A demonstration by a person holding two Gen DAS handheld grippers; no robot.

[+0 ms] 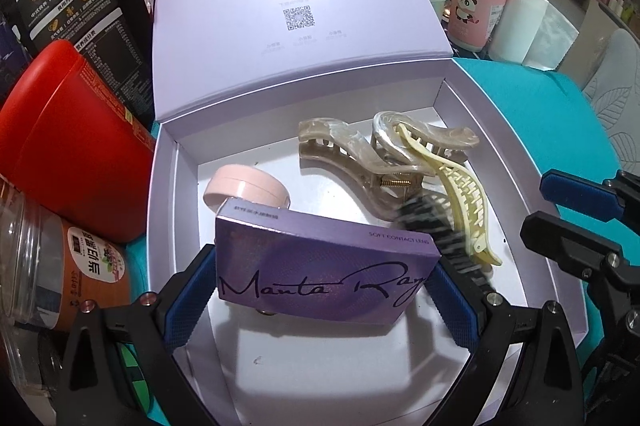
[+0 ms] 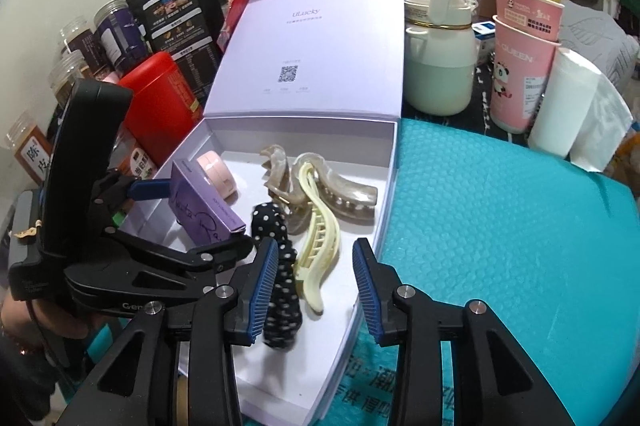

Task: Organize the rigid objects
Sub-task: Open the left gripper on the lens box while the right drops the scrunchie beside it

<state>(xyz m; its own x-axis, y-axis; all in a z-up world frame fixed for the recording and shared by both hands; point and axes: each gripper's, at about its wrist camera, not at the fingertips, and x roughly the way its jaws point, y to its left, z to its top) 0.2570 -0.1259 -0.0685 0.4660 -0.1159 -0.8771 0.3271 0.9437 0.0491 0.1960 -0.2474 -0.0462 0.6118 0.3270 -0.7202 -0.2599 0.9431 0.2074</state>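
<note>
An open lilac gift box [image 1: 536, 258] [image 2: 384, 185] sits on a teal mat. My left gripper [image 1: 320, 290] [image 2: 192, 201] is shut on a purple contact-lens box [image 1: 324, 266] [image 2: 208, 214], held inside the gift box just above its floor. Inside lie a pink round case [image 1: 248, 187] [image 2: 216, 171], a marbled beige hair claw [image 1: 360, 149] [image 2: 340, 193], a cream hair clip [image 1: 464, 201] [image 2: 320, 238] and a black polka-dot hair piece [image 1: 436, 226] [image 2: 280, 266]. My right gripper [image 2: 316, 286] is open and empty over the box's near right corner; its fingers [image 1: 576, 193] show at the left wrist view's right edge.
A red canister [image 1: 76, 141] [image 2: 160, 101], jars [image 1: 52, 266] and a black pouch [image 2: 180, 9] crowd the box's left. A white kettle-like bottle [image 2: 440, 65], pink cups [image 2: 520, 65] with a pear and paper rolls [image 2: 564, 97] stand behind. The teal mat [image 2: 500, 226] extends right.
</note>
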